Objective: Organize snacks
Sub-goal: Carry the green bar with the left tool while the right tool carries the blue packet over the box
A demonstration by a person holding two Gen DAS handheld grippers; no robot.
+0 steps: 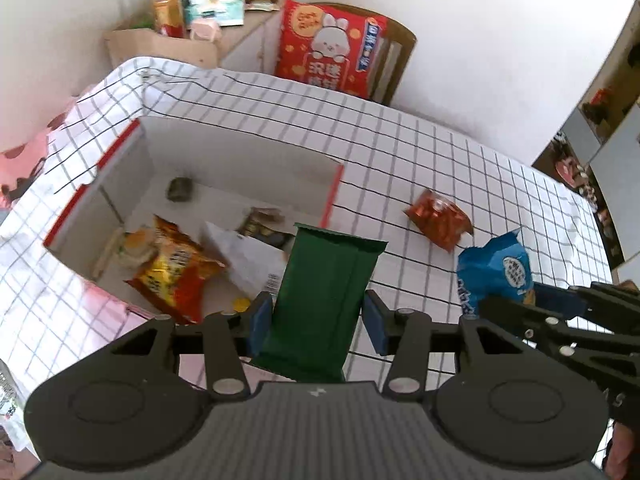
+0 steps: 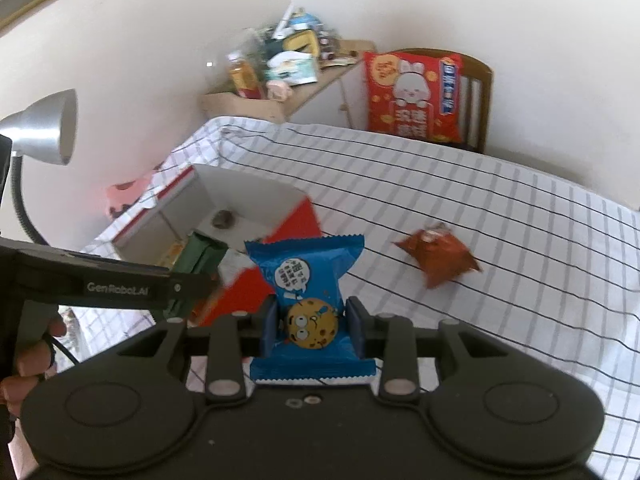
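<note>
Snacks pinched upright in both hand-held grippers: green packet [image 1: 320, 304] left [image 1: 318, 320], blue [image 2: 310, 300] right [image 2: 312, 324].

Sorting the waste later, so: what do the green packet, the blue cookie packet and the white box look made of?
Green packet: likely plastic film, fairly matte, with a crimped serrated top edge.
Blue cookie packet: glossy printed plastic film, by its sheen, creases and zigzag seals.
White box: seemingly cardboard, matte white inside with red outer faces, with flat folded walls.

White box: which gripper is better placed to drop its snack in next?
Left. The left gripper holds the green packet at the white box rim; the right gripper, holding the blue cookie packet, sits farther out.
</note>
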